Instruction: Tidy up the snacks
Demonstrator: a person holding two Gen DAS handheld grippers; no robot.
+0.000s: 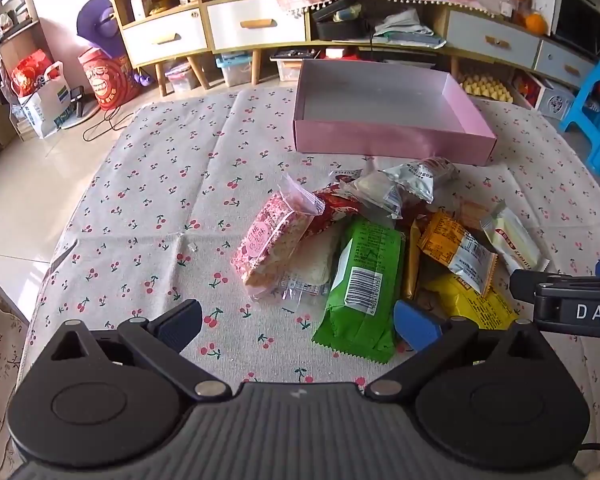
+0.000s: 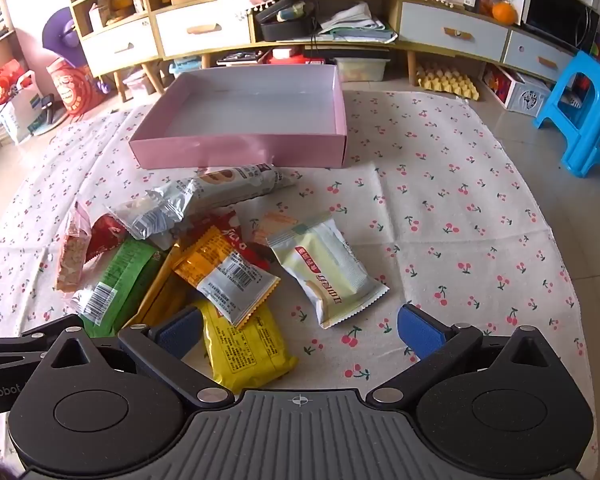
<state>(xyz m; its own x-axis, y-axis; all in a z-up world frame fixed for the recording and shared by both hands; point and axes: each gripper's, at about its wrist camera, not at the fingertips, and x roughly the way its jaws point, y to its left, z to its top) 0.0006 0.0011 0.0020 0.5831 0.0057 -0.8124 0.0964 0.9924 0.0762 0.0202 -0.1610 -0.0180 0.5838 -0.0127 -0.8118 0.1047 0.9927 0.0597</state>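
Both the left tool and the right tool are held wide apart, empty. The snack pile is heaped on the cherry-print tabletop; the pink box is seen at twelve o'clock of it.

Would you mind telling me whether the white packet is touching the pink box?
Apart: the right wrist view shows bare cherry cloth between the white packet and the pink box.

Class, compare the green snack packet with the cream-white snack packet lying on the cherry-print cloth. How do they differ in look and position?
The green packet lies in the pile, partly under other wrappers; the cream-white packet lies at the pile's right edge with nothing on it. The green packet shows a barcode label; the cream-white packet shows a red stripe with lettering. Both are sealed, with zigzag ends, and lie outside the pink box.
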